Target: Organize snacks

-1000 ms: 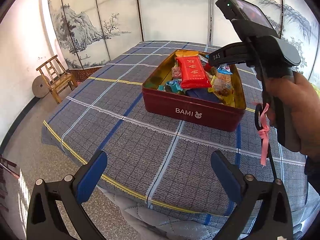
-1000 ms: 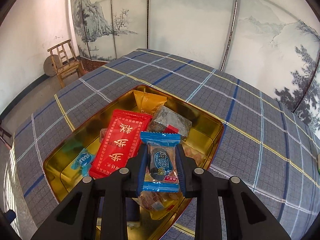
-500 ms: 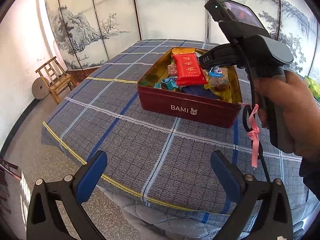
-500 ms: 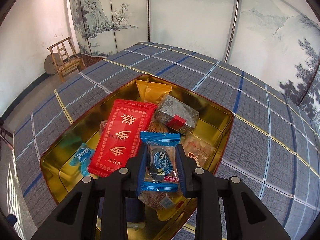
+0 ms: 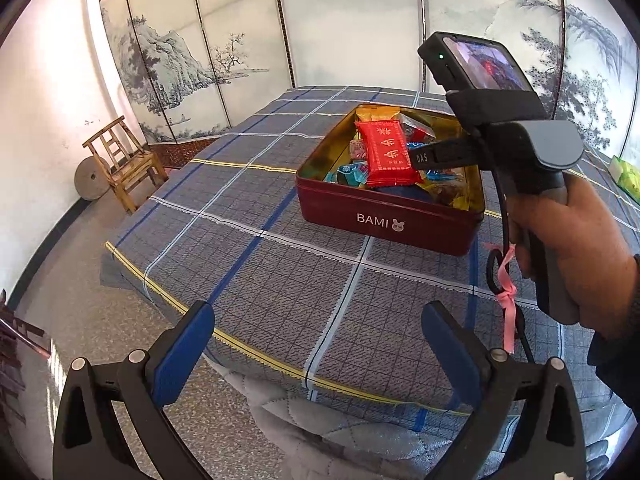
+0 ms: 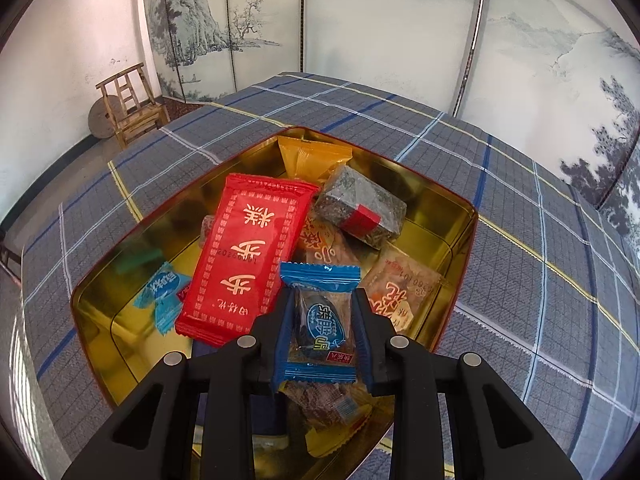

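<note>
A dark red tin (image 5: 384,216), gold inside, is sitting on grey-blue plaid cloth (image 5: 256,264); a red packet (image 6: 244,256) is lying at nine o'clock of the blue-edged wrapper (image 6: 320,320).

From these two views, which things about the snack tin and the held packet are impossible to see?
- Right wrist view: the tin near corner, hidden behind the right tool.
- Right wrist view: snacks under the red packet, covered by it.
- Left wrist view: the blue packet, mostly hidden by the tool's arm.
- Left wrist view: green package, cut off by the edge.
</note>
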Demonstrator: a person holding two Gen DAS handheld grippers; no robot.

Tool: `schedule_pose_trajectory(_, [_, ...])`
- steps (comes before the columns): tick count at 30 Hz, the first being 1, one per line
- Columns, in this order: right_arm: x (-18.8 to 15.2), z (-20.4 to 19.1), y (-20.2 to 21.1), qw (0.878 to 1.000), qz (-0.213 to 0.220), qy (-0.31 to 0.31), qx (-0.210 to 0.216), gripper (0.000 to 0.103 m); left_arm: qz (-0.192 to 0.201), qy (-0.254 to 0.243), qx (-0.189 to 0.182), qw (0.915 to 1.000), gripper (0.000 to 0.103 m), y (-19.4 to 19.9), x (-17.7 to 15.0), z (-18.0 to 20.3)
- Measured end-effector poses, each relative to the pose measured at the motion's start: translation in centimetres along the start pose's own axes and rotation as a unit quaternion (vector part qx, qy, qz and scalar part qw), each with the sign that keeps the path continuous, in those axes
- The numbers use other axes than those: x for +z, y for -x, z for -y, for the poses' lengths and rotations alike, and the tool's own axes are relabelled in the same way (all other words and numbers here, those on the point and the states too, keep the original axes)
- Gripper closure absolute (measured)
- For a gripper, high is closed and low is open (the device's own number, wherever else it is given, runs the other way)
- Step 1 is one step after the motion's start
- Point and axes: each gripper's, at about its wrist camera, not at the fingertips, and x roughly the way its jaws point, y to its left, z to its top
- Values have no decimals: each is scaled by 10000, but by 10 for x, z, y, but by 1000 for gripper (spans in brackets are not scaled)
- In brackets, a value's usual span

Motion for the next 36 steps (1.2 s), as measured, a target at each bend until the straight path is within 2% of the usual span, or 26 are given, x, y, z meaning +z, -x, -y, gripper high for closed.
schedule_pose_trajectory(11, [-17,-11,13,9996,53,243,100,70,29,-34,-21,10000,1,6,-1,5])
schedule_pose_trajectory(12, [-18,-10,15,9995,65,250,155,67,32,-42,-17,10000,1,7,-1,6])
schedule_pose_trajectory(14, [-21,-8,26,9992,223,282,163,54,53,-55,-5,10000,1,8,0,6])
schedule_pose_trajectory(16, [-24,-1,45,9980,536,254,226,32,111,-49,-1,9999,1,10,1,6])
schedule_pose_trajectory(19, [-29,20,79,9948,941,81,392,23,193,-19,-24,9998,1,13,6,6])
schedule_pose_trajectory(20, [-31,27,88,9943,1028,21,286,23,224,-10,-31,9997,1,12,10,7])
schedule_pose_trajectory(23, [-34,48,112,9922,1153,-211,-432,18,329,-20,60,9994,1,6,26,13])
schedule_pose_trajectory(27, [-39,72,133,9859,1229,-570,-979,18,405,-41,35,9992,1,-2,50,29])
schedule_pose_trajectory(31, [-47,89,149,9824,1230,-909,-1068,17,427,75,-14,9991,1,0,69,39])
schedule_pose_trajectory(36, [-59,102,156,9825,1148,-1059,-1017,16,586,87,350,9976,1,5,88,50])
